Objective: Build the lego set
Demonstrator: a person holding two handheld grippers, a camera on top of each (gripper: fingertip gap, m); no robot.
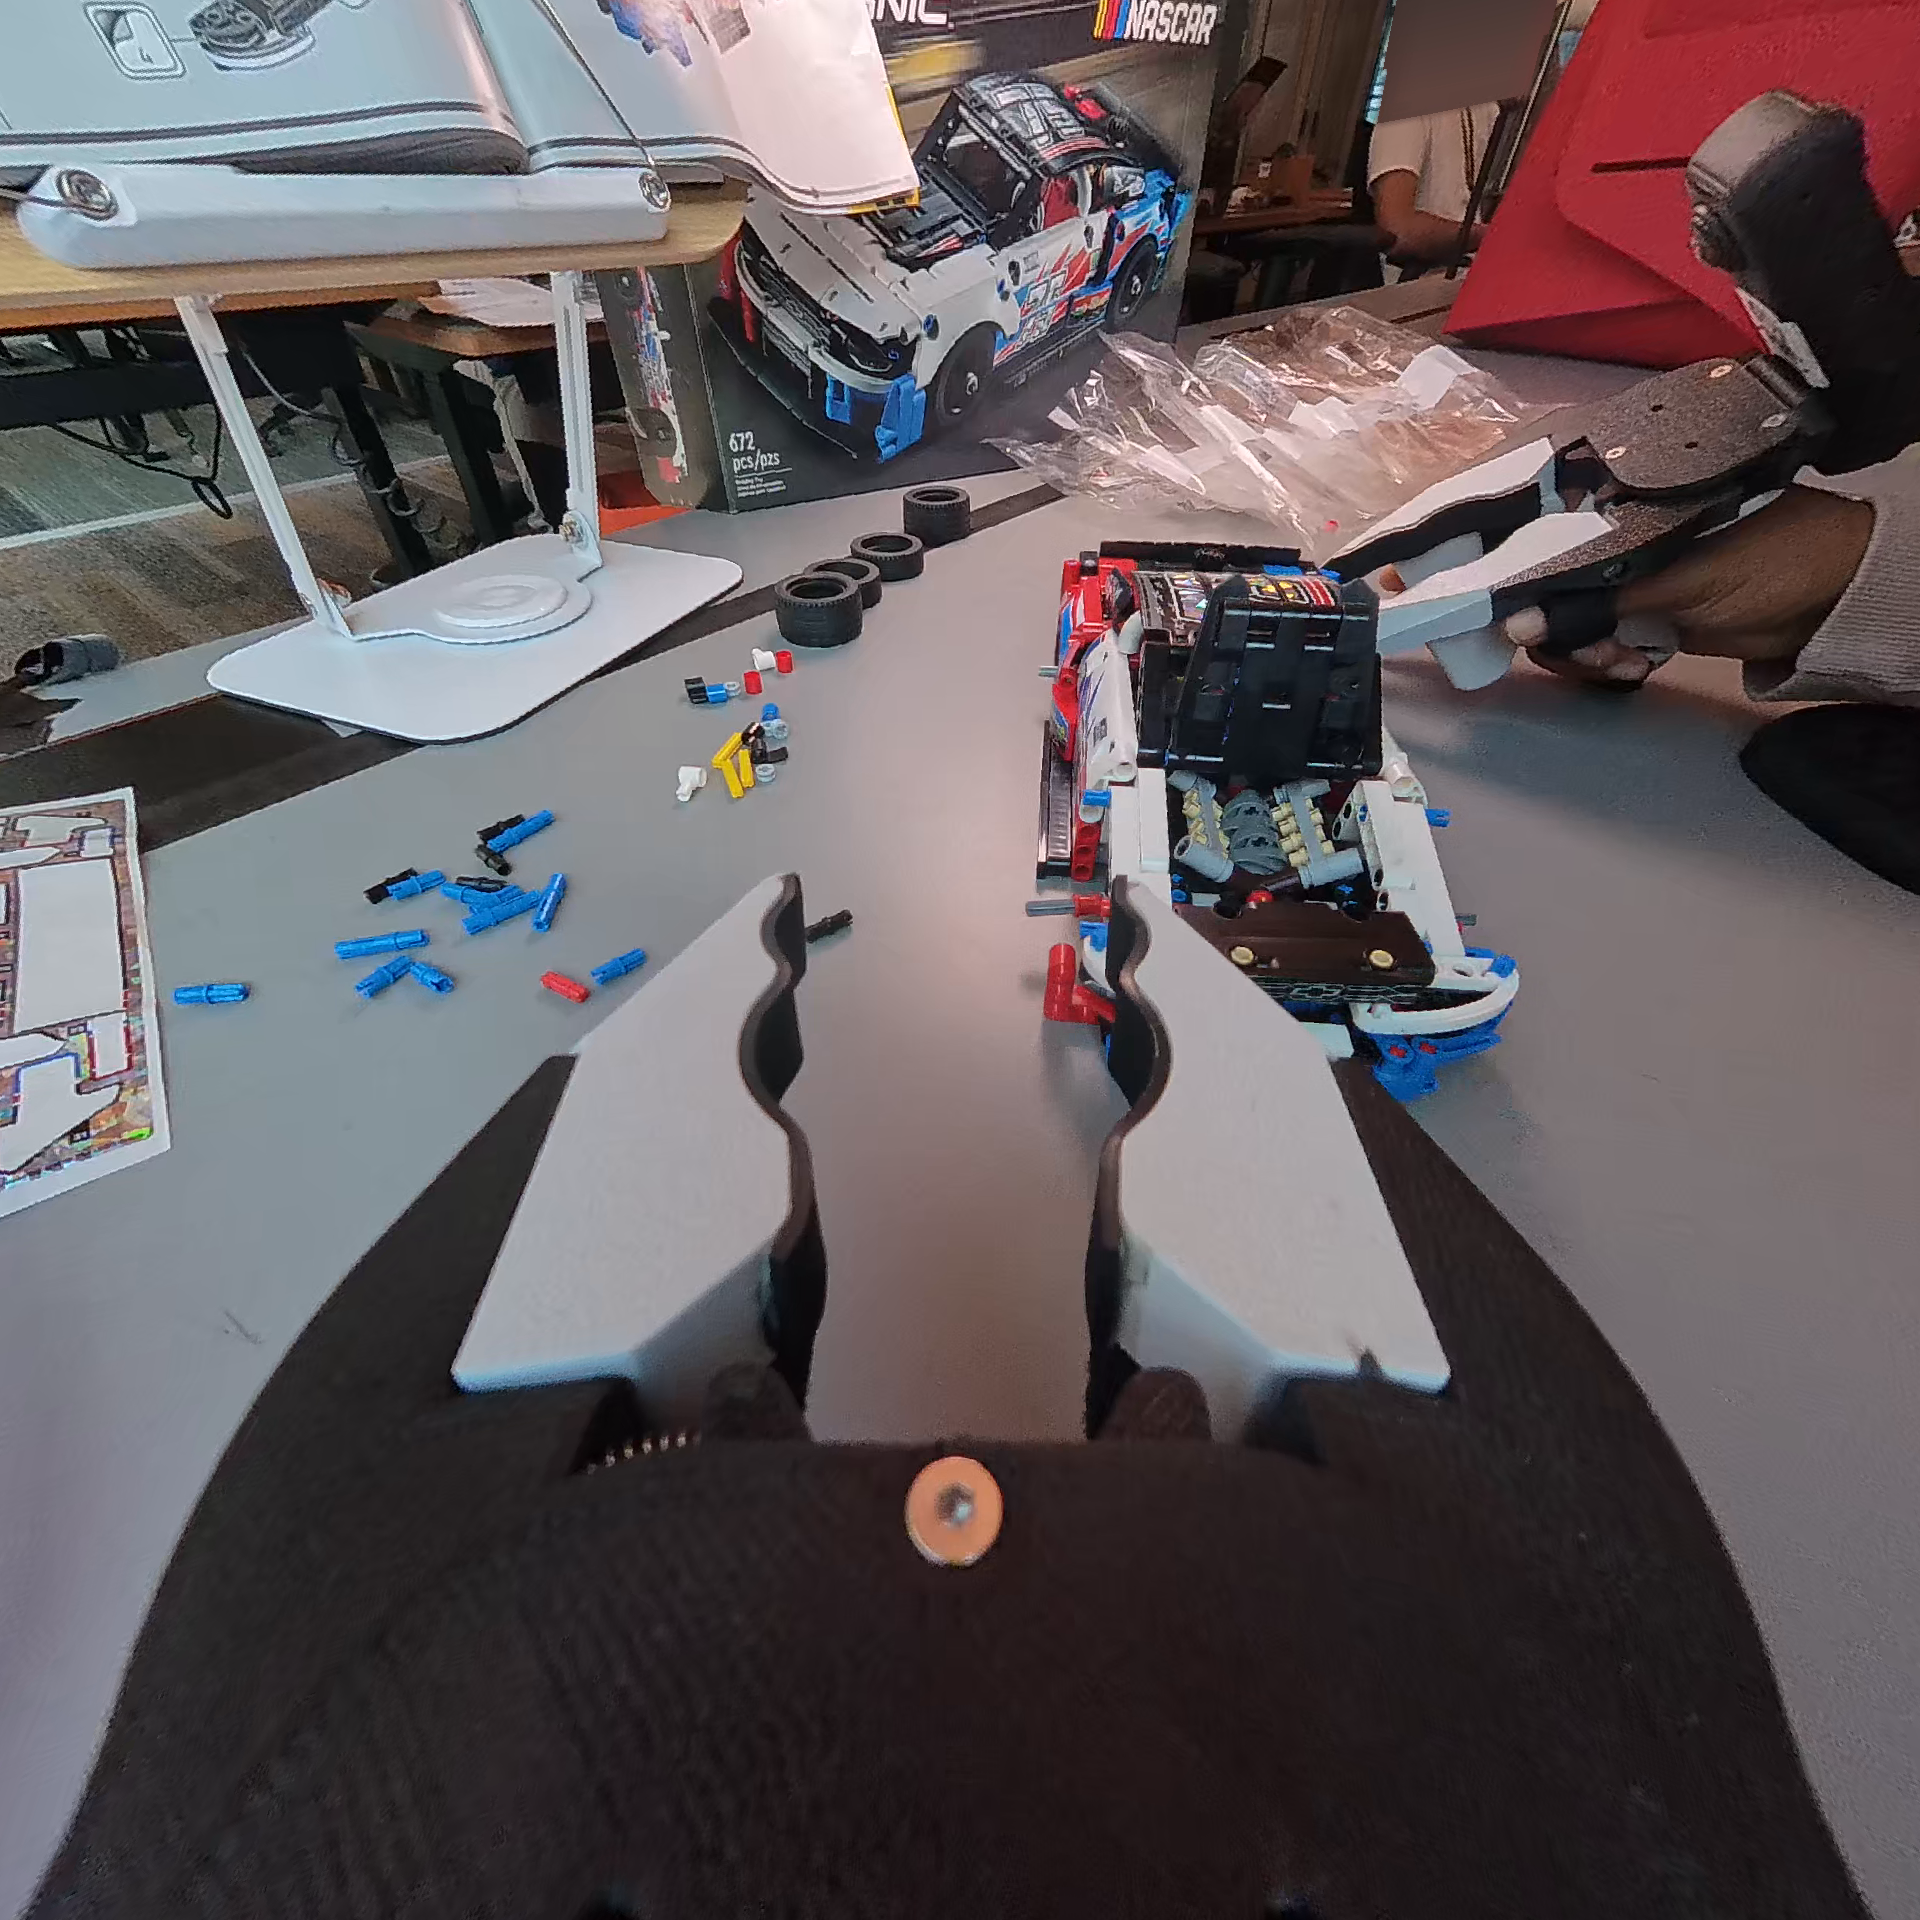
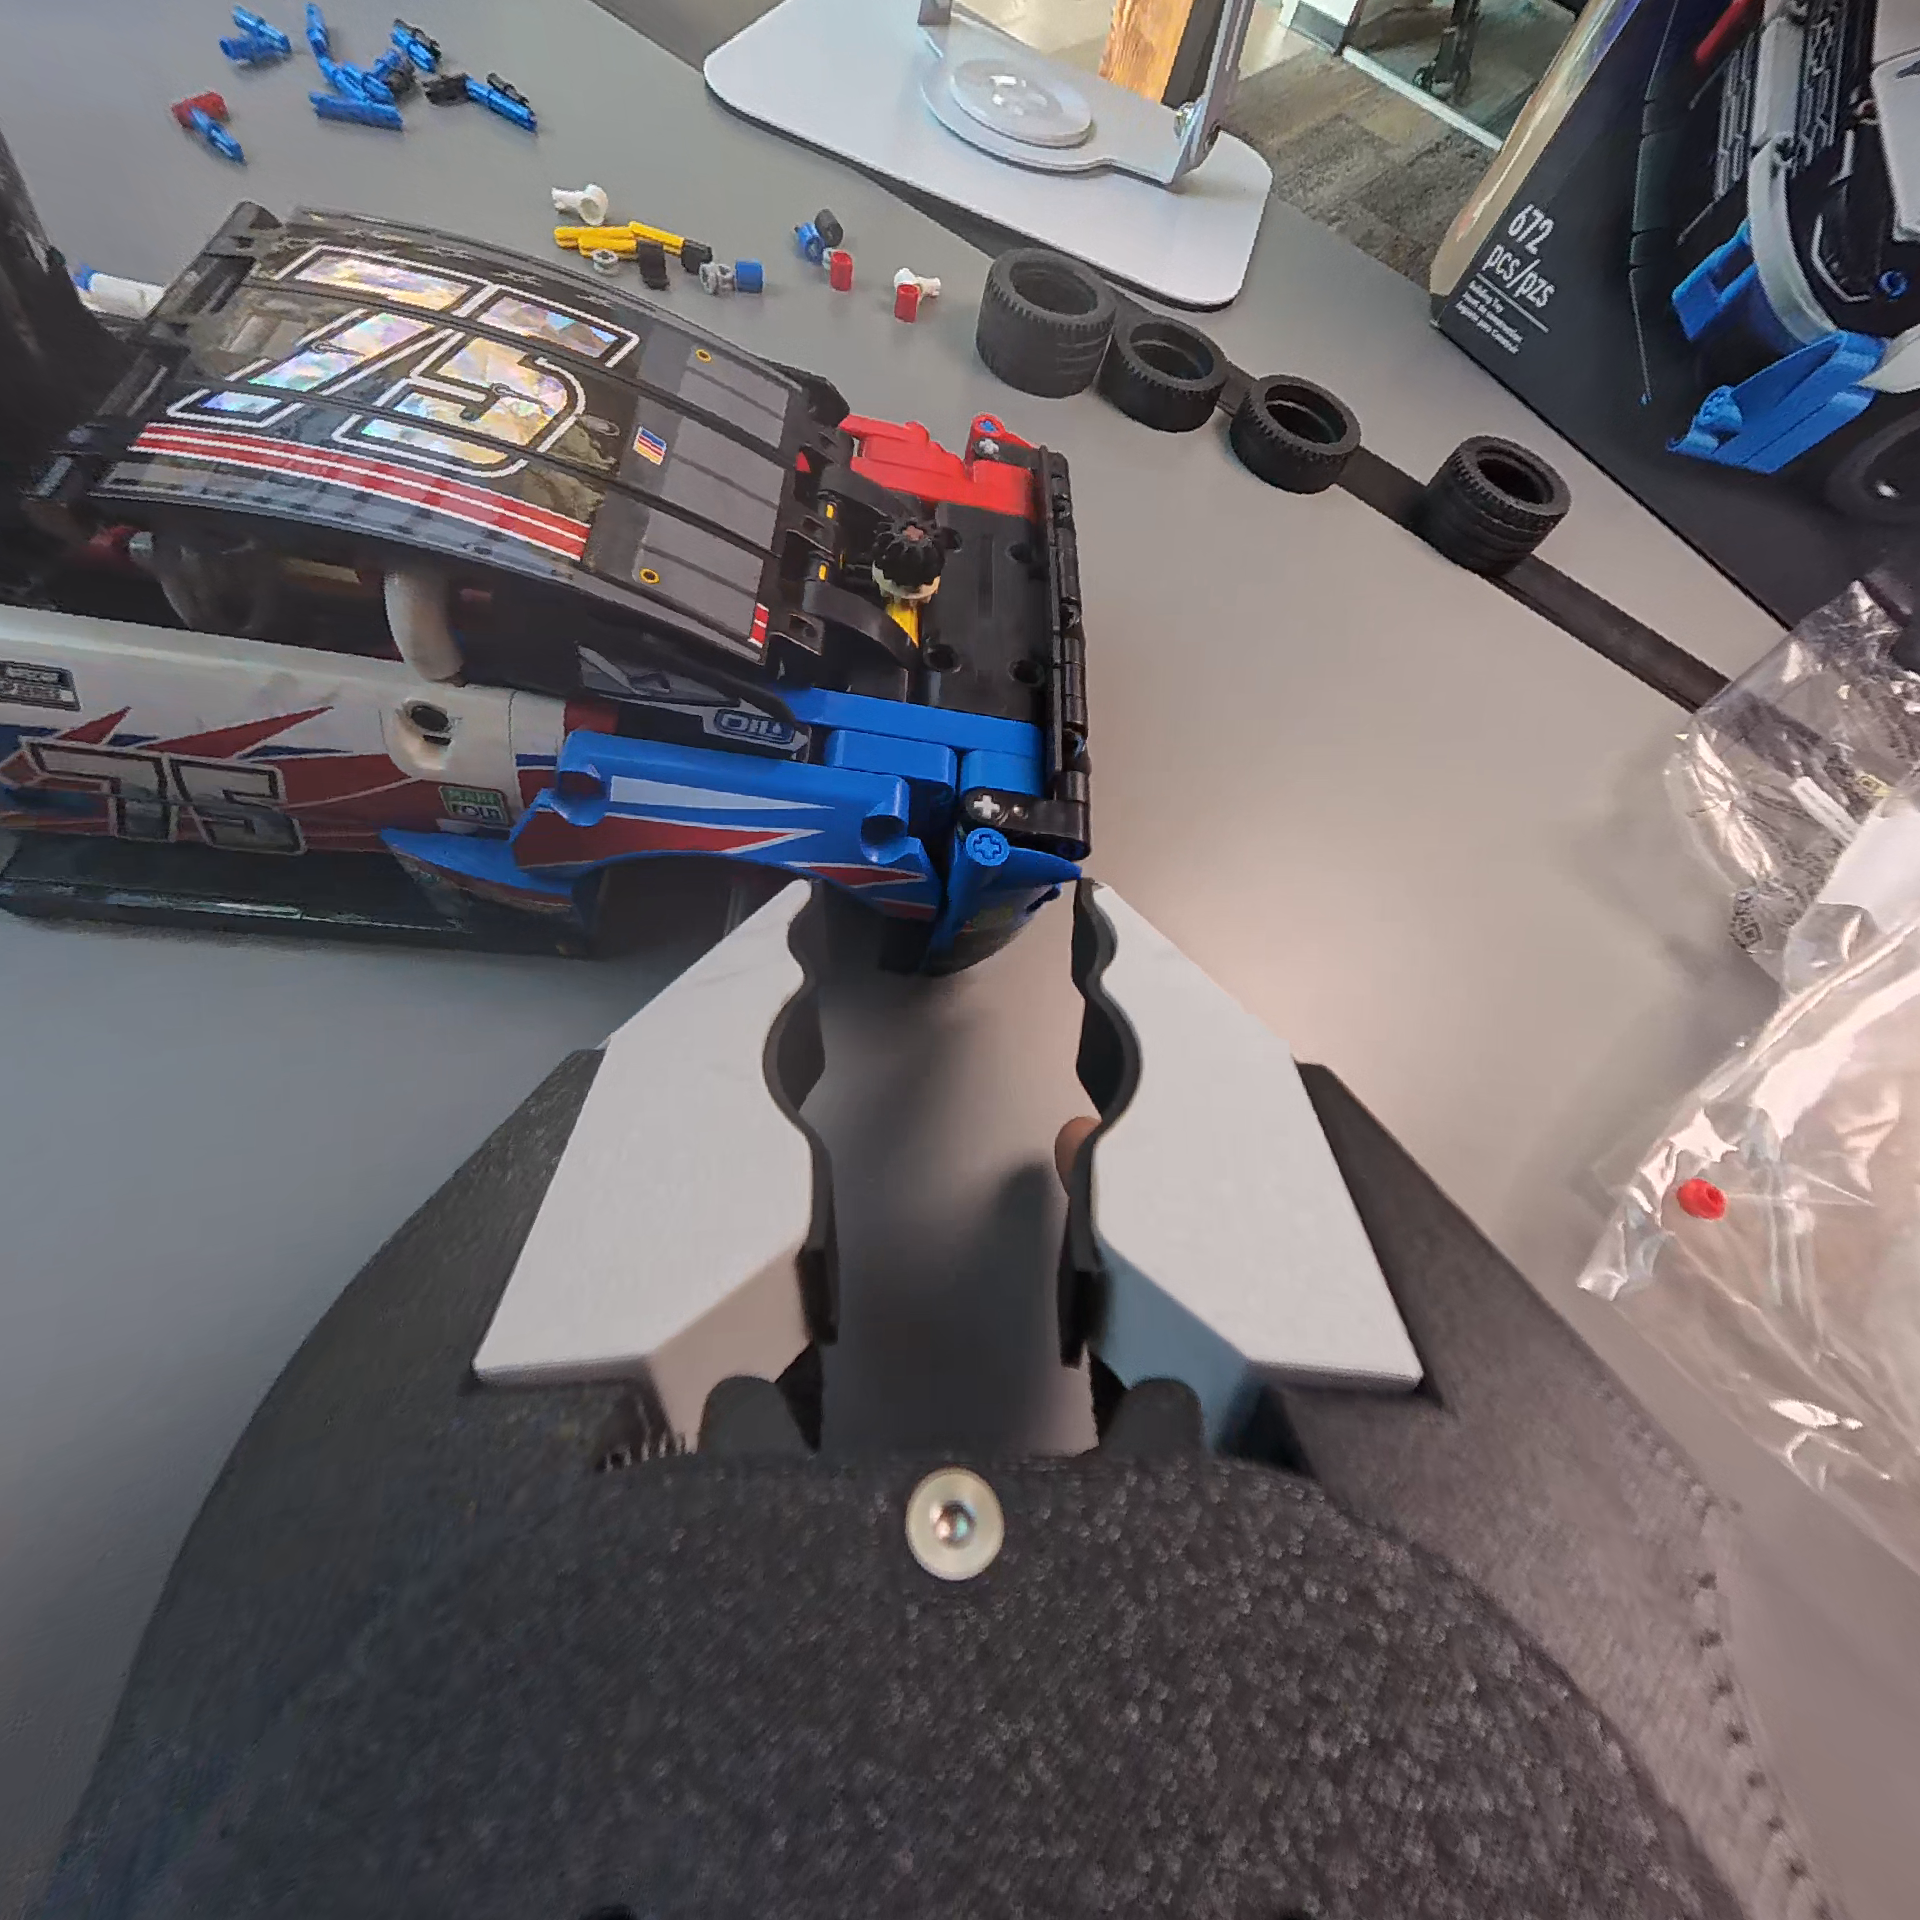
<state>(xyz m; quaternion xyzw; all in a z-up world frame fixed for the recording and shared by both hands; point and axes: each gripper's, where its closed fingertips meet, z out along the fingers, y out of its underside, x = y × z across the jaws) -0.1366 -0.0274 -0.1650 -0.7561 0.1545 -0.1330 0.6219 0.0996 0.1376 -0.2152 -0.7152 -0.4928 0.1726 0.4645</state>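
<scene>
- The left gripper (image 1: 954,914), a black body with two grey wedge-shaped fingers, is seen spread wide with nothing between its jaws; bare grey tabletop (image 1: 935,1195) shows through the gap.
- Its right fingertip is held just beside the front corner of the partly built lego race car (image 1: 1236,790), a white, blue and red model with a black roof; whether the two touch cannot be told. A small black pin (image 1: 828,924) lies just beyond its left fingertip.
- The right gripper (image 2: 940,896), of the same grey-fingered make, is likewise spread and empty, its tips brought up just beside the blue rear corner of the car (image 2: 831,790).
- In the left wrist view the right gripper is seen gripped by a gloved hand (image 1: 1704,603), reaching in low from the side toward the black roof end of the car, the forearm close above the table.
- The car stands on its underside, without wheels; four black rubber tyres (image 2: 1268,395) are lined up well apart from it, and loose blue connector pins (image 1: 468,904) and small mixed yellow, red and white pieces (image 1: 743,727) are scattered between.
- The step in hand is judged to be a late one: the body is largely assembled, and the model is being approached from both ends, probably to steady or turn it.
- The next move is judged to call for a gentle closing on solid edges, since panels could be popped loose by a hard squeeze.
</scene>
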